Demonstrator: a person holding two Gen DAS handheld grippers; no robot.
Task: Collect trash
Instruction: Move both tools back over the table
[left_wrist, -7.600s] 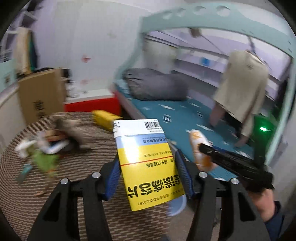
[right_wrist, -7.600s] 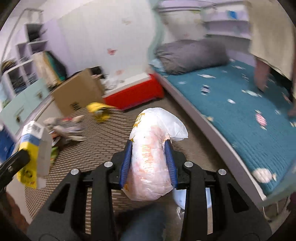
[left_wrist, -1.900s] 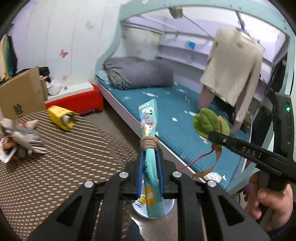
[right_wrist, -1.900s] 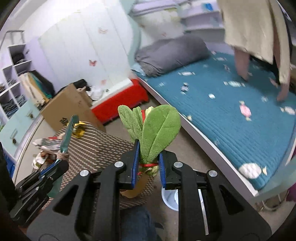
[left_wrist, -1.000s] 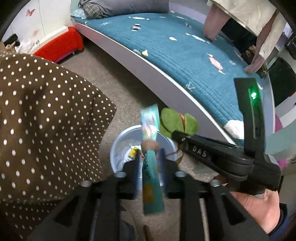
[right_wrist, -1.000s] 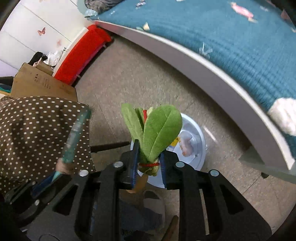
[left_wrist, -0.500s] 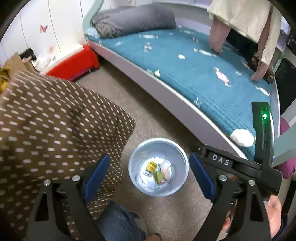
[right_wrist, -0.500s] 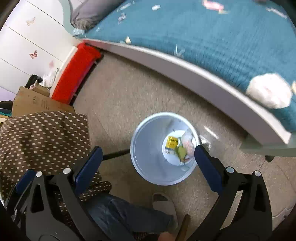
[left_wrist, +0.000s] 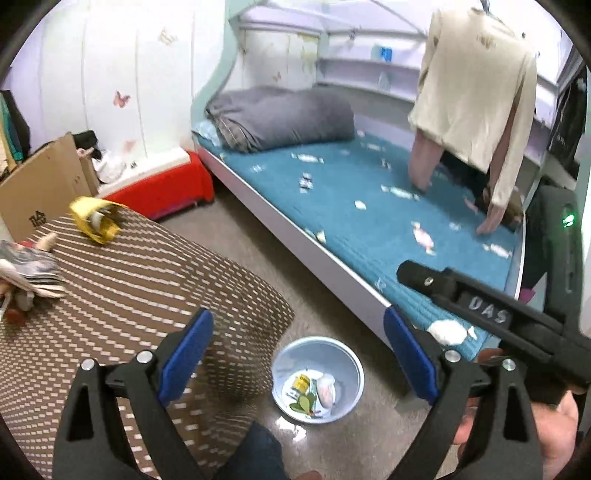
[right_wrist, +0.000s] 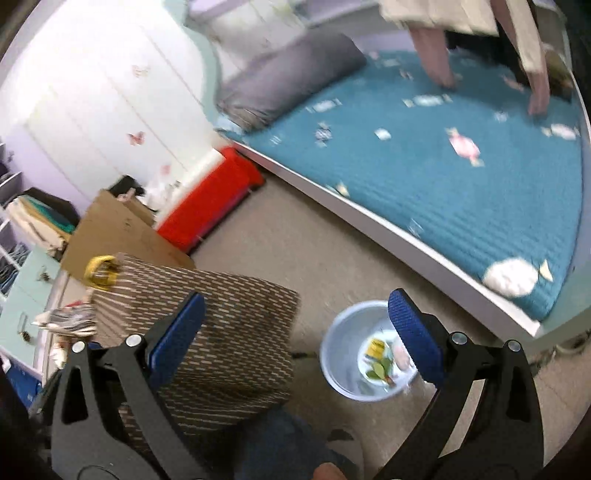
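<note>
A pale blue trash bin (left_wrist: 343, 354) stands on the floor beside the table and holds a yellow box, a white wrapper and green leaves; it also shows in the right wrist view (right_wrist: 340, 354). My left gripper (left_wrist: 297, 350) is open and empty, above the table's corner and the bin. My right gripper (right_wrist: 295, 332) is open and empty above the bin; its body (left_wrist: 480, 314) shows in the left wrist view. On the brown dotted table (left_wrist: 129, 280) lie a yellow crumpled package (left_wrist: 96, 221) and a pile of paper trash (left_wrist: 26, 273) at the left.
A bed with a teal cover (left_wrist: 388, 206) and a grey rolled blanket (left_wrist: 280, 118) runs along the right. A red box (left_wrist: 162, 188) and a cardboard box (left_wrist: 40, 184) stand by the wall. A cream garment (left_wrist: 476, 85) hangs over the bed.
Both grippers, open since dropping the teal wrapper and green leaves into the bin, have tilted up; the bin sits lower in view and the table top shows again.
</note>
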